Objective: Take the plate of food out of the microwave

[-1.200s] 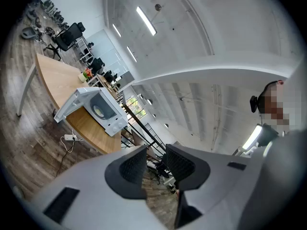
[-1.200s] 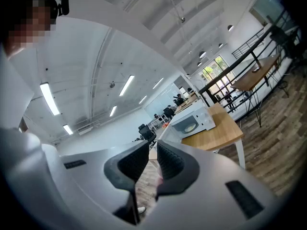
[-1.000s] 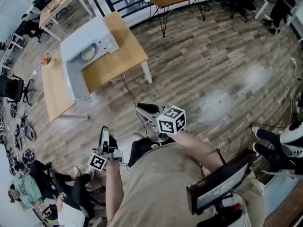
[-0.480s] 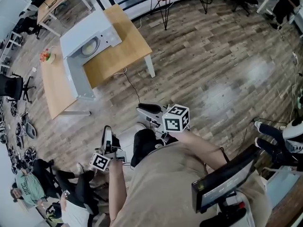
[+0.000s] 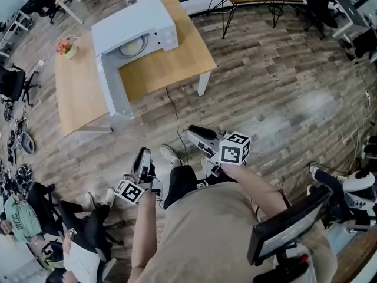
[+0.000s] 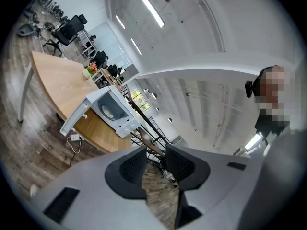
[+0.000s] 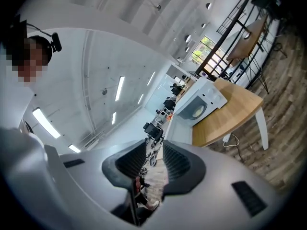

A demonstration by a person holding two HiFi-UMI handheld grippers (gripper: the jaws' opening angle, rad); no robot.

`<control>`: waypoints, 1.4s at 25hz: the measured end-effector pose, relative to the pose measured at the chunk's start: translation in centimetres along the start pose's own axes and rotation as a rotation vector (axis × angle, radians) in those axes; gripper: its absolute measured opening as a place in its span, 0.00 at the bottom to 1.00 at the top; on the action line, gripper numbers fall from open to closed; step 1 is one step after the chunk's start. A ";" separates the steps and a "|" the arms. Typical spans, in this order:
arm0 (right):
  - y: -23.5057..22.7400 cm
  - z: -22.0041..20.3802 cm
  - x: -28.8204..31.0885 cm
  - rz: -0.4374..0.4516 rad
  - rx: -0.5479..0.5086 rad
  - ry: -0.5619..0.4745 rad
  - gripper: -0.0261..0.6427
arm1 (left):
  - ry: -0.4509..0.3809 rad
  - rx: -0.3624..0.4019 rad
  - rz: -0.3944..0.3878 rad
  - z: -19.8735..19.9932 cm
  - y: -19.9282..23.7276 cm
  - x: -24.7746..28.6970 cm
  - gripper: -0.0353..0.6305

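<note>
The plate of food (image 5: 132, 46) sits inside the microwave (image 5: 141, 22) at the far edge of the table (image 5: 171, 69), with the door (image 5: 111, 90) swung open. Your left gripper (image 5: 142, 155) and right gripper (image 5: 195, 133) are well apart from the table. Each has its jaws slightly parted with nothing between them.

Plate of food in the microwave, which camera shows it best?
Head view: the plate appears largest there, inside the microwave with its door open. Both gripper views show it too, smaller and in the distance.
</note>
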State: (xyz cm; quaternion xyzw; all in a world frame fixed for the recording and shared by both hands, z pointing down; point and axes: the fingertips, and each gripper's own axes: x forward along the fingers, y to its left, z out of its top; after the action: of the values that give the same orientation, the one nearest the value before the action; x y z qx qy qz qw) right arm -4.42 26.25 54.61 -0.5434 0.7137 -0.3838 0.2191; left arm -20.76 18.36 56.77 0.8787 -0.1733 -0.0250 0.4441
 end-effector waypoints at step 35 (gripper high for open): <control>-20.1 14.9 37.0 -0.297 0.332 0.027 0.33 | 0.020 0.018 0.039 24.1 12.4 18.4 0.06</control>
State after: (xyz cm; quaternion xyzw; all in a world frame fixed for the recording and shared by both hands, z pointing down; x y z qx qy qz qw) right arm 7.05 -15.60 65.23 -0.5940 0.5555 -0.5314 0.2370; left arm -11.77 -12.98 54.04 0.8793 -0.1862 -0.0060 0.4383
